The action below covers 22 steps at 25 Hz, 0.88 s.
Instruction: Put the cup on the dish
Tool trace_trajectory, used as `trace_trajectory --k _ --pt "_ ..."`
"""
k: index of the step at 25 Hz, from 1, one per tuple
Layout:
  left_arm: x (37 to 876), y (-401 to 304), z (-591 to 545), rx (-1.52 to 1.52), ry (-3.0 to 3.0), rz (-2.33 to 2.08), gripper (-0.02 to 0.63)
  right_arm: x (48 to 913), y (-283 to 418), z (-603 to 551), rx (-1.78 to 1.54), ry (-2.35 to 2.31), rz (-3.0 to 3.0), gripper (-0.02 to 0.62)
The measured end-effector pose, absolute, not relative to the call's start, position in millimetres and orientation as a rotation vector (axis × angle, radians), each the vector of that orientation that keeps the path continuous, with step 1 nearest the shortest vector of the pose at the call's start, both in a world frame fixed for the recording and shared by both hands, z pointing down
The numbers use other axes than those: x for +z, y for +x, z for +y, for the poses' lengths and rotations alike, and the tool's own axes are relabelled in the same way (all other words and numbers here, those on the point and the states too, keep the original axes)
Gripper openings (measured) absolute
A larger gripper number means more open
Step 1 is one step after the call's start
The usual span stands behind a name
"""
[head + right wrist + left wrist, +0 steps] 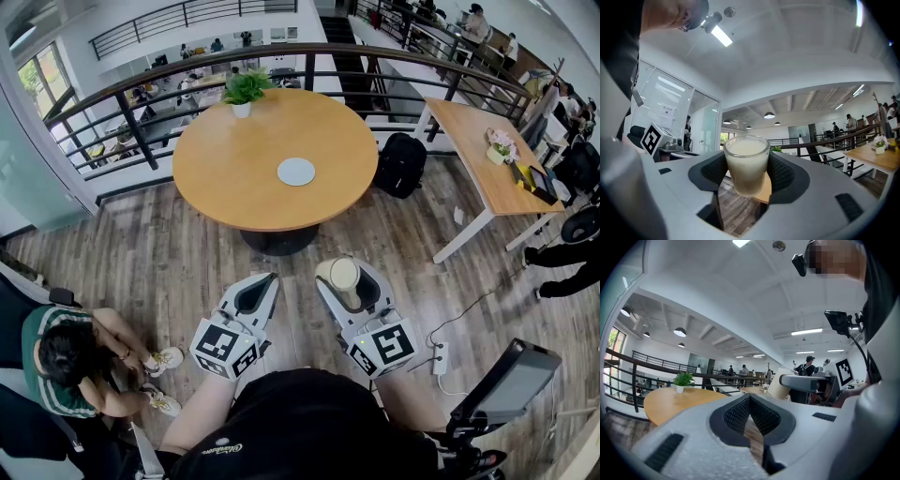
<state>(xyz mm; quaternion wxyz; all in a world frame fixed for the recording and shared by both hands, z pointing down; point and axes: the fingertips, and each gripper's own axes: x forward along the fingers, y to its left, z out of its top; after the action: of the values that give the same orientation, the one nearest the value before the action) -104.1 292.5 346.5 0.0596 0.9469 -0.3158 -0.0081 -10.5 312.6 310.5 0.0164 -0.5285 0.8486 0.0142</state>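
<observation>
A clear cup (746, 164) of milky liquid stands upright between the ribbed pads of my right gripper (747, 172), which is shut on it. In the head view that cup (342, 277) hangs over the wood floor, short of the round table (234, 178). The small pale dish (296, 172) lies on the tabletop, right of its middle, well ahead of both grippers. My left gripper (255, 298) is beside the right one, shut with nothing between its pads (736, 416). From the left gripper view the cup (778, 385) and right gripper show at the right.
A potted plant (246, 91) stands at the table's far edge. A black backpack (401, 164) leans by the railing, right of the table. A rectangular desk (483, 155) is at the right. A person sits on the floor (80, 361) at the lower left.
</observation>
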Motion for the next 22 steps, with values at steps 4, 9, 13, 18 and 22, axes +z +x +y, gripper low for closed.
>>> trace_trajectory --k 4,9,13,18,22 --pt "346.8 -103.9 294.1 -0.034 2.863 -0.965 -0.008 308.5 -9.6 314.3 0.043 -1.626 2.643 0.258" --pt "346.1 -103.6 294.3 -0.038 2.858 -0.967 -0.008 307.4 -11.6 315.7 0.038 -1.598 2.654 0.258" --pt "346.6 -99.7 295.3 -0.031 2.859 -0.963 -0.008 309.7 -7.1 316.3 0.027 -1.599 2.649 0.258" --pt "349.3 -93.2 297.8 -0.027 2.860 -0.966 -0.008 311.3 1.5 318.4 0.017 -1.600 2.651 0.258" --pt "348.1 -80.3 299.0 -0.021 2.860 -0.966 -0.008 312.4 12.5 319.9 0.012 -1.594 2.661 0.258"
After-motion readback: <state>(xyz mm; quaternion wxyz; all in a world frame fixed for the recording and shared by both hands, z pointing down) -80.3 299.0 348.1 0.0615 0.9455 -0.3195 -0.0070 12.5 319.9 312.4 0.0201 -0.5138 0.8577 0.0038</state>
